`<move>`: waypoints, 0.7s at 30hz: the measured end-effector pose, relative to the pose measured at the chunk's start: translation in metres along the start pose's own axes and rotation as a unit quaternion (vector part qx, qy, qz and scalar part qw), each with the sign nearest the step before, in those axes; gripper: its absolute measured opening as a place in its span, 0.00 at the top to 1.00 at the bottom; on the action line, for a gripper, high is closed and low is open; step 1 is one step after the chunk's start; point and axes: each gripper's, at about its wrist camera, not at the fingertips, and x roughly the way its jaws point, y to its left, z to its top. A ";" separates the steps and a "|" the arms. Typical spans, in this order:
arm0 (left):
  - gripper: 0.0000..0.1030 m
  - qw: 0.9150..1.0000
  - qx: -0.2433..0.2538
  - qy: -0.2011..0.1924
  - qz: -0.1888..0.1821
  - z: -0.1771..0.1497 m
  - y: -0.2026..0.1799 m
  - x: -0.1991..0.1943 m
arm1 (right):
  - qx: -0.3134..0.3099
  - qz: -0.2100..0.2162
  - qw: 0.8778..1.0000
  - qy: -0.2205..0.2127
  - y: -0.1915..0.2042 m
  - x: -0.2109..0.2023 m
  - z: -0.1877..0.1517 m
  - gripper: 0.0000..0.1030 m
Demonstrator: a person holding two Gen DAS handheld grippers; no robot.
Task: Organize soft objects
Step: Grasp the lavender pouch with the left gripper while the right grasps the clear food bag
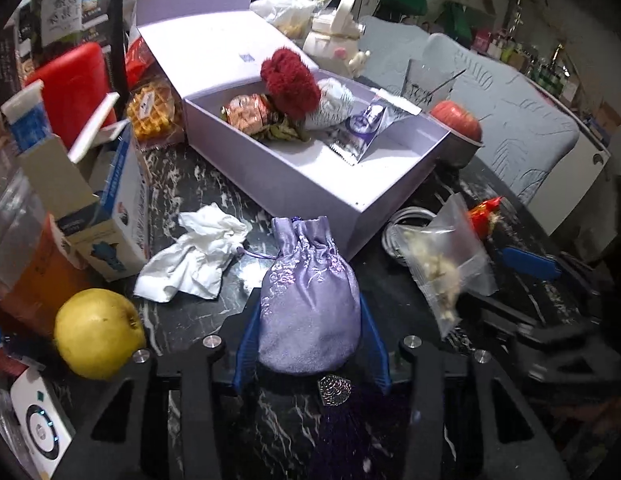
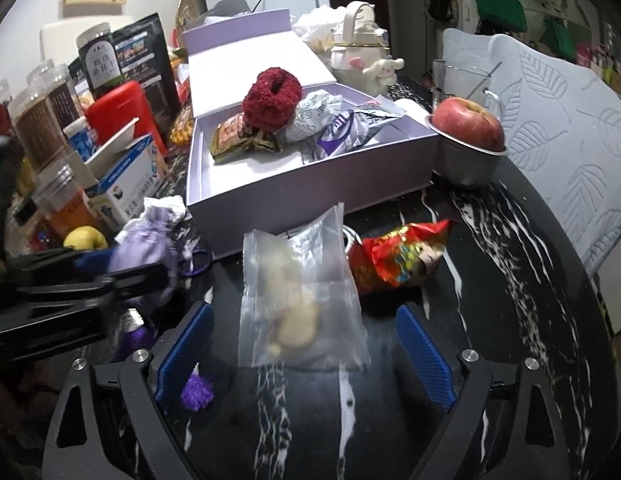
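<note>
Partway by my read: red scrunchie and 3 packets sit in lavender box; left tool clamps lilac pouch, right tool spread around clear bag, red snack packet left on table.

Left camera: low over the dark table, very near a purple pouch, facing the open box toward the table's far edge. Right camera: low too, very near a clear bag, facing the same box from farther right. Shared by both: box, red fluffy ball, apple, pouch, clear bag.
</note>
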 end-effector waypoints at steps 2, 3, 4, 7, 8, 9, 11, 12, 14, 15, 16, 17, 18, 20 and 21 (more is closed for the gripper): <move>0.55 1.000 0.001 -0.006 -0.002 0.000 0.000 -0.009 | -0.007 -0.002 1.000 0.005 0.002 0.006 0.003 0.09; 0.55 1.000 0.003 -0.009 -0.001 0.000 0.000 -0.014 | -0.011 -0.003 1.000 0.005 0.003 0.008 0.004 0.09; 0.55 1.000 0.005 -0.013 0.001 -0.001 -0.001 -0.018 | -0.013 -0.003 1.000 0.006 0.004 0.010 0.005 0.09; 0.55 1.000 0.004 -0.016 0.001 -0.005 0.000 -0.028 | -0.008 -0.007 1.000 0.007 0.006 0.016 0.006 0.09; 0.55 1.000 0.002 -0.017 0.003 -0.005 0.001 -0.029 | -0.007 -0.005 1.000 0.010 0.007 0.018 0.006 0.09; 0.55 1.000 0.000 -0.017 0.004 -0.006 0.002 -0.030 | -0.009 -0.006 1.000 0.013 0.008 0.021 0.007 0.09; 0.55 1.000 -0.007 -0.017 0.003 -0.008 0.005 -0.033 | -0.017 -0.017 1.000 0.016 0.012 0.026 0.007 0.09; 0.55 1.000 -0.008 -0.017 0.003 -0.009 0.005 -0.034 | -0.022 -0.022 0.999 0.017 0.014 0.028 0.007 0.09; 0.55 1.000 -0.009 -0.016 0.006 -0.011 0.006 -0.035 | -0.032 -0.030 0.999 0.022 0.019 0.032 0.007 0.10; 0.55 1.000 -0.010 -0.015 0.006 -0.011 0.007 -0.035 | -0.034 -0.033 0.999 0.026 0.020 0.034 0.007 0.12; 0.55 1.000 -0.012 -0.014 0.006 -0.012 0.007 -0.035 | -0.037 -0.035 0.998 0.031 0.021 0.035 0.007 0.14; 0.55 1.000 -0.013 -0.013 0.006 -0.013 0.008 -0.035 | -0.042 -0.037 0.998 0.033 0.024 0.036 0.007 0.19; 0.55 1.000 -0.014 -0.013 0.006 -0.014 0.008 -0.036 | -0.046 -0.038 0.998 0.036 0.025 0.038 0.006 0.26; 0.55 1.000 -0.016 -0.012 0.008 -0.016 0.008 -0.036 | -0.048 -0.044 0.997 0.046 0.026 0.042 0.005 0.34; 0.55 1.000 -0.016 -0.011 0.009 -0.017 0.009 -0.036 | -0.042 -0.040 0.997 0.043 0.025 0.041 0.004 0.40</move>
